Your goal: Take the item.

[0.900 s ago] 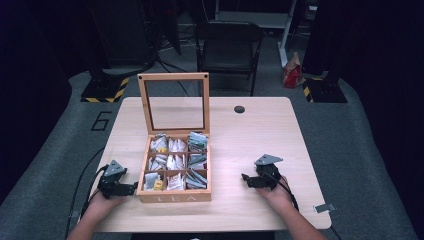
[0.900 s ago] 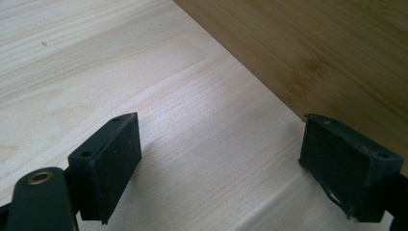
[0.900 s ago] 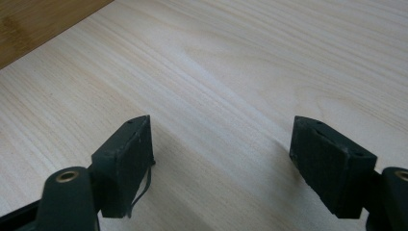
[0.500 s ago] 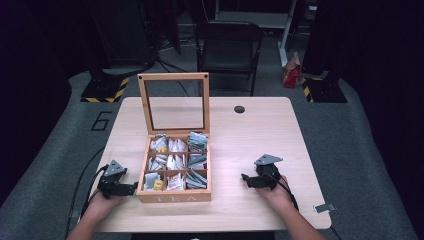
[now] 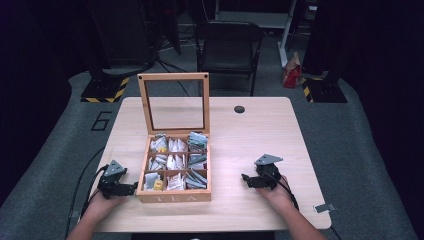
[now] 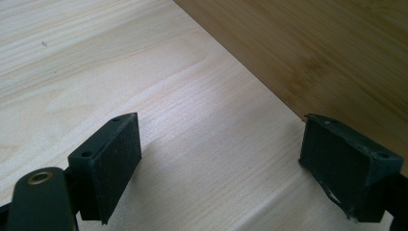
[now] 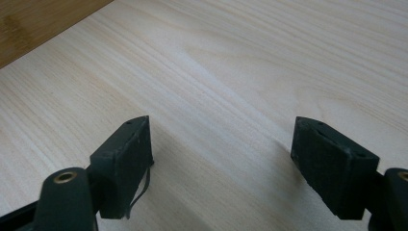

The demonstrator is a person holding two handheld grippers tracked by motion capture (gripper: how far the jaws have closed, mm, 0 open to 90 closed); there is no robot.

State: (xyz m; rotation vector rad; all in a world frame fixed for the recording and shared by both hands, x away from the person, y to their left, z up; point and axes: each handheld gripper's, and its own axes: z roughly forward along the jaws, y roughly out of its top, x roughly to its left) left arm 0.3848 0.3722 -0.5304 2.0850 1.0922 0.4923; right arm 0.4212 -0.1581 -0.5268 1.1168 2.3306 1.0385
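Note:
A wooden tea box (image 5: 175, 192) marked TEA stands near the table's front edge, its glass-paned lid (image 5: 173, 102) raised upright at the back. Its compartments hold several tea bags (image 5: 172, 162). My left gripper (image 5: 131, 188) rests on the table just left of the box, open and empty; in the left gripper view (image 6: 221, 168) the box's wooden side (image 6: 317, 53) lies close beyond the right jaw. My right gripper (image 5: 246, 180) rests on the table right of the box, open with nothing between its jaws (image 7: 221, 168); the box's corner (image 7: 33, 24) shows far left.
The light wooden table (image 5: 250, 135) has a small dark round grommet (image 5: 239, 109) near its back edge. A black chair (image 5: 227, 47) stands behind the table. A small metal clip (image 5: 321, 207) lies at the front right corner. Cables trail off the left edge.

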